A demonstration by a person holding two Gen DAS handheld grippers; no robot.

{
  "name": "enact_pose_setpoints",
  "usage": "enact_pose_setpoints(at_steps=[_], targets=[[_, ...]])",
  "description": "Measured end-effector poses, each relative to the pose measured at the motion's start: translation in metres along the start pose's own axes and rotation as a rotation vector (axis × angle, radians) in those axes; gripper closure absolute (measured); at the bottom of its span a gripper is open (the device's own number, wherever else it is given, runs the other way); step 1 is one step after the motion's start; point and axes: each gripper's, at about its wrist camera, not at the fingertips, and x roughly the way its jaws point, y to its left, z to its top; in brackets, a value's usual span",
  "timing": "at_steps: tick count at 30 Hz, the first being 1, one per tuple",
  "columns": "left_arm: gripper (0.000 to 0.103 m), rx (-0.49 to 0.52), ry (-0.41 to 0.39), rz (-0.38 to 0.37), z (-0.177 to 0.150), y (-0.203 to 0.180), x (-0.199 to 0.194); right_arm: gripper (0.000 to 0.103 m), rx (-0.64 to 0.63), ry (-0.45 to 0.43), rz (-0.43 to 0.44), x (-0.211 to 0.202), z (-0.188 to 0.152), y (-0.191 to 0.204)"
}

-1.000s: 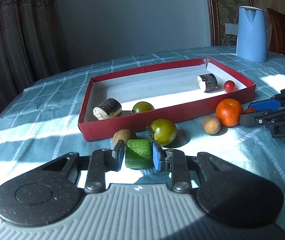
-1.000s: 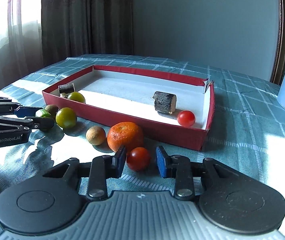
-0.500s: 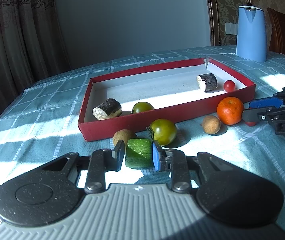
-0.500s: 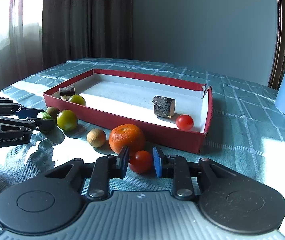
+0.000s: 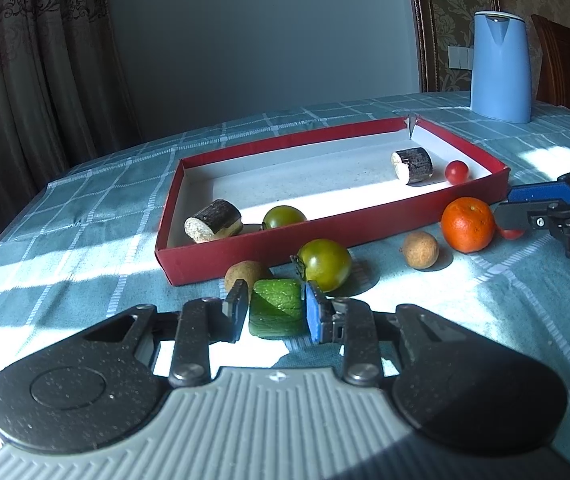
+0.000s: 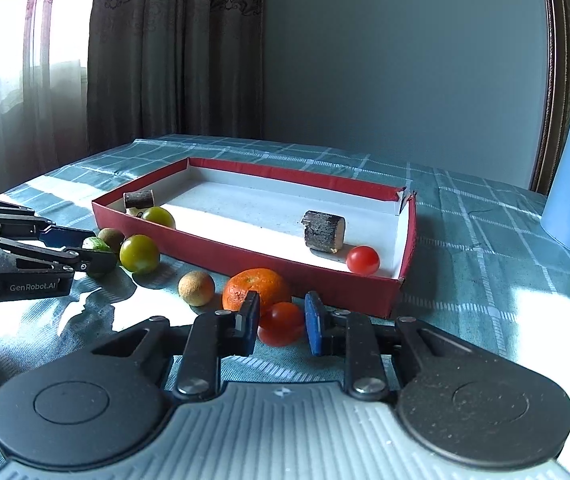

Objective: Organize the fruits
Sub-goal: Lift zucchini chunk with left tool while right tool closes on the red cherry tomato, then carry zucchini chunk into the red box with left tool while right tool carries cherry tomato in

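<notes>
The left gripper (image 5: 273,309) is held low and level over the table, its pads pressed against both sides of a green chunk (image 5: 275,307). The right gripper (image 6: 282,322) (also low) is closed around a tomato (image 6: 281,323).

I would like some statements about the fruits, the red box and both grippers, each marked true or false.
1. The left gripper is shut on the green cucumber piece. True.
2. The orange mandarin lies inside the red box. False: it lies on the tablecloth before the box.
3. One red cherry tomato lies in the box beside a wood piece. True.
4. The right gripper holds a green tomato. False: a red tomato sits between its fingers.
</notes>
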Motion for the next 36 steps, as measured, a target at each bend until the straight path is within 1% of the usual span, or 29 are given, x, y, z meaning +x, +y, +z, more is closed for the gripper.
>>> enact_pose_setpoints(at_steps=[5,9,14,16,24,27,32,36], targets=[[0.074,0.001,0.000,0.002,0.000,0.000,0.000,0.079,-0.007,0.009,-0.019,-0.001,-0.001,0.002],[0.074,0.002,-0.005,0.002,0.000,-0.001,-0.001,0.079,-0.005,-0.008,-0.032,-0.005,-0.001,0.003],[0.074,0.007,-0.034,0.000,-0.001,-0.001,-0.005,0.079,-0.026,-0.028,-0.046,-0.007,0.002,0.007],[0.080,0.009,-0.044,0.003,-0.001,-0.002,-0.007,0.079,-0.026,-0.037,-0.046,-0.007,0.005,0.008],[0.081,0.010,-0.078,-0.007,0.001,-0.002,-0.013,0.079,-0.046,-0.081,-0.071,-0.004,0.022,0.012],[0.081,-0.002,-0.090,-0.018,0.006,0.002,-0.015,0.079,-0.054,-0.100,-0.073,-0.001,0.033,0.013],[0.081,0.004,-0.103,0.015,0.025,0.010,-0.010,0.079,-0.066,-0.115,-0.086,0.013,0.051,0.017],[0.081,-0.023,-0.104,0.046,0.047,0.018,0.006,0.079,-0.061,-0.110,-0.094,0.035,0.065,0.017]])
